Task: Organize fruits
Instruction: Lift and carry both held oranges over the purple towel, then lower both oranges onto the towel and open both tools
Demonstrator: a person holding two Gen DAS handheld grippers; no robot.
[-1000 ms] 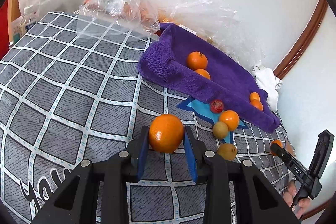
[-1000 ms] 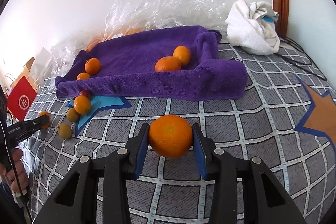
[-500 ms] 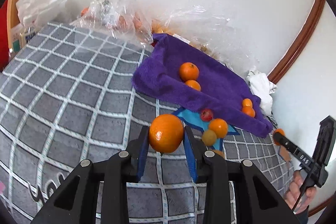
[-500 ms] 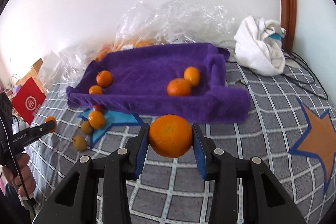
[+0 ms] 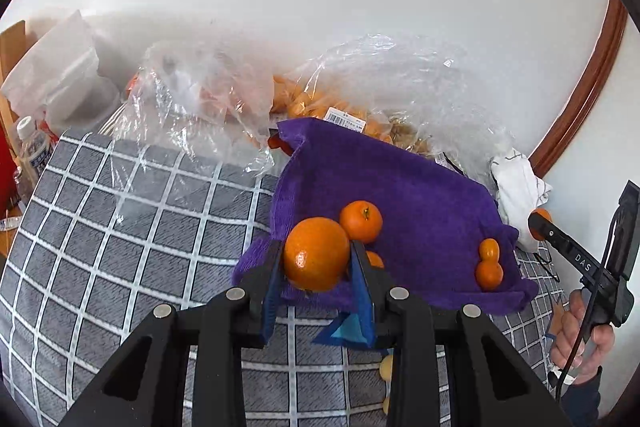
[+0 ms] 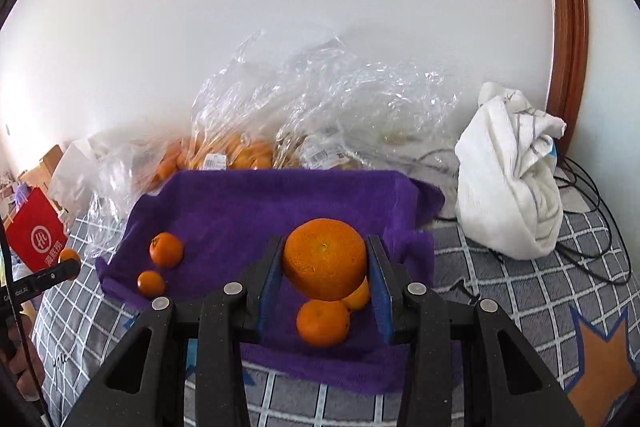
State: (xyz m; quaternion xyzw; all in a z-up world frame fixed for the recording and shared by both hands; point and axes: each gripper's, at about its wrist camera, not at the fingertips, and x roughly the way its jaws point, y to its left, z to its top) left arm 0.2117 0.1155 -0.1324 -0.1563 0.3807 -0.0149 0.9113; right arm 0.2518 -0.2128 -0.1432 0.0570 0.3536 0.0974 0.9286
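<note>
Orange, round glossy fruit [image 5: 317, 254] between claw pads

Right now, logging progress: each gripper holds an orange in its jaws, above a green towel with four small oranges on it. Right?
Not quite: the towel is purple, as the right wrist view shows. The rest stands: each gripper holds an orange.
</note>
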